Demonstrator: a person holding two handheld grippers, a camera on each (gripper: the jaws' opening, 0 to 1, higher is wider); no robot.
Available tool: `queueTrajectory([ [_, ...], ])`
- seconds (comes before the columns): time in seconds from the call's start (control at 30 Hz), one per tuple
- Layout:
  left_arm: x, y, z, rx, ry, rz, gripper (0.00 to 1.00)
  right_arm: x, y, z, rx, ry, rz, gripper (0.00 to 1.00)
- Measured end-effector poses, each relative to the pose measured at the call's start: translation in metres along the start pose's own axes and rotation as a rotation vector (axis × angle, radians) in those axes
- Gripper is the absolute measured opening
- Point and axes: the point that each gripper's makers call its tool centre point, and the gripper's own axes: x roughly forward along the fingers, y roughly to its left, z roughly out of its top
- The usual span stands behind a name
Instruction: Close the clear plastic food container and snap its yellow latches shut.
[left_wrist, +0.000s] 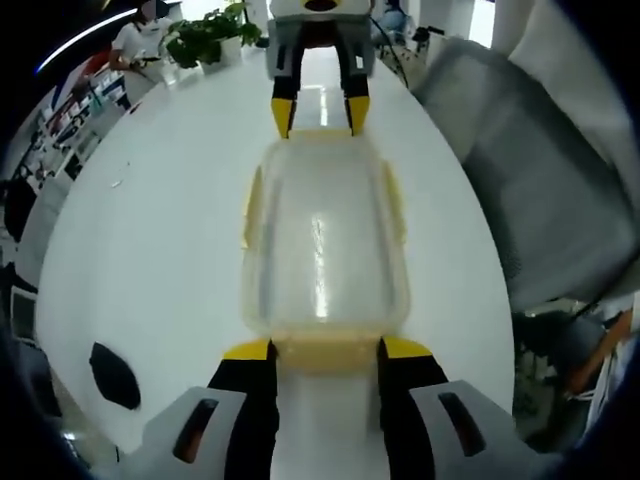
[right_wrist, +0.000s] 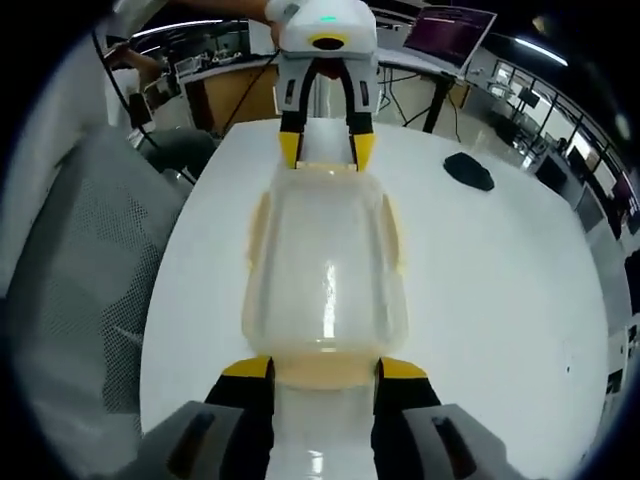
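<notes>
— Yellow-tipped and black, my left claw (left_wrist: 325, 349) sits right at the near end of the clear container (left_wrist: 322, 245). What do you make of its gap?

— Your jaws stand about as wide as the container's end latch (left_wrist: 325, 353), one tip at each corner of it, touching or just short of the plastic. I cannot tell whether they press.

— And my right claw (right_wrist: 325, 368)?

— Same at the opposite end: jaws spread wide, tips flanking that end's yellow latch (right_wrist: 322, 372). In the left gripper view it shows beyond the container's far end.

— Where is the container itself?

— Flat on the white table (left_wrist: 150, 250), lid on, between your two claws. Pale yellow latches run along both long sides of it.

— Anything else near it?

— A black mouse (right_wrist: 468, 171) lies well apart from the container, a grey mesh chair (left_wrist: 540, 190) stands off the table's edge beside it, and a potted plant (left_wrist: 205, 38) sits far past it.

— Any writing?

— None I can read on the container or claws.
</notes>
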Motion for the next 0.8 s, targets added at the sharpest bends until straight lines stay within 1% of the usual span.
queueTrajectory([
  [0.1, -0.008, -0.004, 0.004, -0.010, -0.006, -0.003, 0.37, -0.010, 0.002, 0.006, -0.008, -0.010, 0.007, 0.36],
  [0.2, -0.018, -0.007, 0.011, -0.008, 0.000, -0.003, 0.37, -0.019, 0.003, 0.010, -0.019, -0.013, 0.012, 0.36],
  [0.27, -0.024, -0.005, 0.014, -0.008, 0.000, 0.003, 0.37, -0.025, 0.002, 0.013, -0.018, -0.020, 0.011, 0.36],
  [0.33, -0.032, -0.004, 0.019, -0.009, -0.004, 0.004, 0.37, -0.031, 0.002, 0.015, -0.002, -0.031, 0.027, 0.36],
  [0.4, -0.037, -0.004, 0.024, -0.013, -0.003, -0.002, 0.37, -0.039, 0.001, 0.016, -0.009, -0.035, 0.032, 0.36],
  [0.57, -0.051, 0.001, 0.044, -0.040, -0.008, -0.012, 0.37, -0.059, -0.005, 0.016, -0.020, -0.038, 0.030, 0.36],
  [0.73, -0.054, 0.002, 0.053, -0.025, 0.012, -0.006, 0.37, -0.073, -0.006, 0.017, -0.020, -0.046, 0.027, 0.36],
  [0.8, -0.053, 0.001, 0.055, -0.029, 0.017, -0.012, 0.37, -0.076, -0.004, 0.015, -0.017, -0.045, 0.039, 0.36],
])
